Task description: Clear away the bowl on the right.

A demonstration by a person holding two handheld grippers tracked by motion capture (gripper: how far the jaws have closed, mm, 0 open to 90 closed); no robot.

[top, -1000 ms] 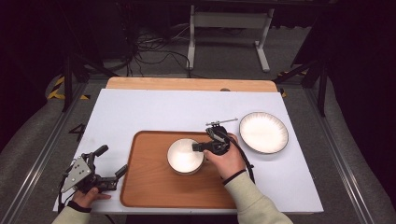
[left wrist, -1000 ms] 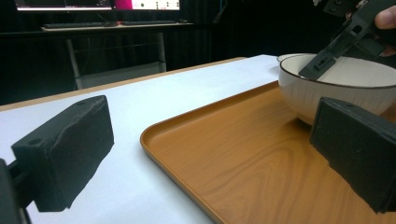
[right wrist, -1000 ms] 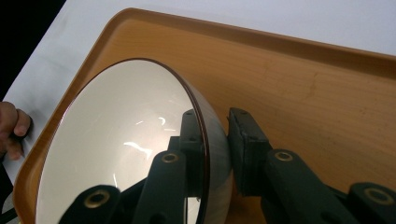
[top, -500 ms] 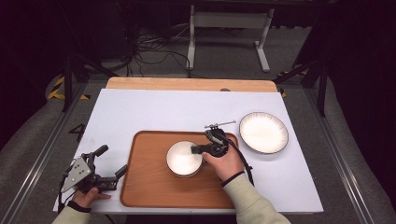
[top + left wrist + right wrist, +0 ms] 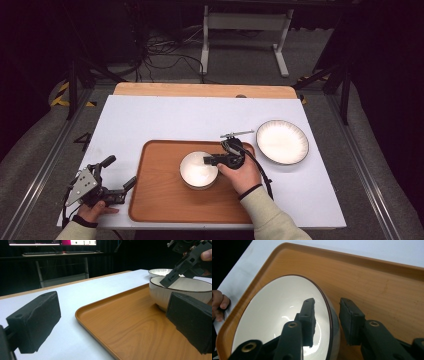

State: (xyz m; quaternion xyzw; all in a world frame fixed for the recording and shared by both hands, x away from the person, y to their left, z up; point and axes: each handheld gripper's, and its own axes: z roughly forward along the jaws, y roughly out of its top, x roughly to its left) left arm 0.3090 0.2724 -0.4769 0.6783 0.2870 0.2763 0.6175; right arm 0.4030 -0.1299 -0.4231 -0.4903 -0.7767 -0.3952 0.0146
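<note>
A white bowl [image 5: 197,171] with a dark rim sits on the wooden tray [image 5: 160,195]. My right gripper [image 5: 207,160] straddles the bowl's right rim, one jaw inside the bowl [image 5: 279,315] and the other outside over the tray [image 5: 374,282]. In the right gripper view [image 5: 327,302] the jaws stand apart, with a gap between the outer jaw and the rim. My left gripper [image 5: 119,171] rests open at the table's front left, just off the tray's left edge. In the left gripper view [image 5: 113,315] the bowl [image 5: 180,287] and the right gripper [image 5: 175,275] are ahead.
A white plate [image 5: 282,141] with a dark rim lies on the white table [image 5: 165,120] right of the tray, and it is also behind the bowl as the plate [image 5: 160,271]. A wooden strip [image 5: 200,90] runs along the table's far edge.
The right hand and the bowl have shifted slightly toward the near side of the tray. The left gripper has stayed put.
</note>
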